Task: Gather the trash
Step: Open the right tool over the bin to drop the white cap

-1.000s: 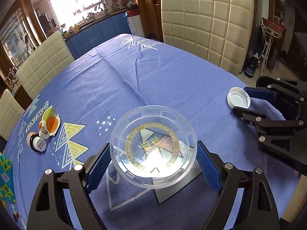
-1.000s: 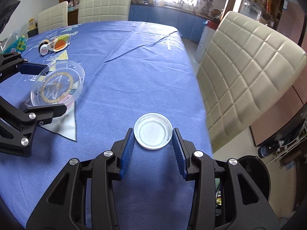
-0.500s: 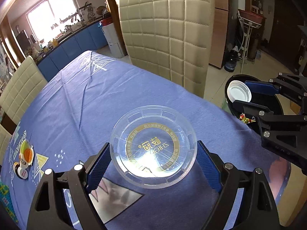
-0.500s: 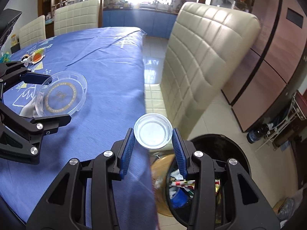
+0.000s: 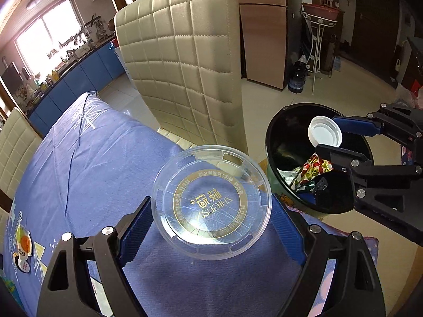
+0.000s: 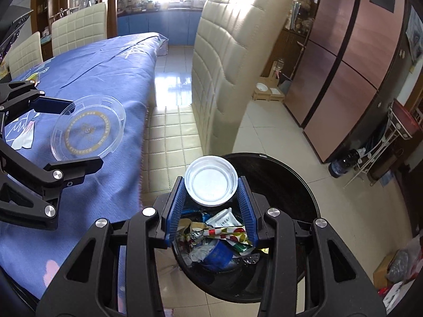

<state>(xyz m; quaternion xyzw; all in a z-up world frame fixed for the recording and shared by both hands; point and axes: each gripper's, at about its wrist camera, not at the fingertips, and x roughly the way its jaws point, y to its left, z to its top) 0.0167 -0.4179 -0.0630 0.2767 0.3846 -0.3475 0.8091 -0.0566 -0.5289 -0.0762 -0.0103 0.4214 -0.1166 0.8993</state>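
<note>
The right hand-held gripper point(image 6: 211, 185) grasps the white cap point(image 6: 211, 184) directly above the black bin point(image 6: 290, 174), placed to drop it. The left hand-held gripper point(image 5: 211, 206) clamps the clear lid point(image 5: 211, 200) over the bench point(image 5: 92, 158) edge, the bin at its 2 o'clock, probably next.

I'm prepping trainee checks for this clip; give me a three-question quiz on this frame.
1. True or false: the right gripper holds the white cap above the bin.
2. What is the left gripper shut on?
A. a clear lid
B. a spoon
C. a bottle
3. Fill in: the clear lid is over the blue ____, not over the bin.

Key: 1 true; 2 A; 3 tablecloth
</note>
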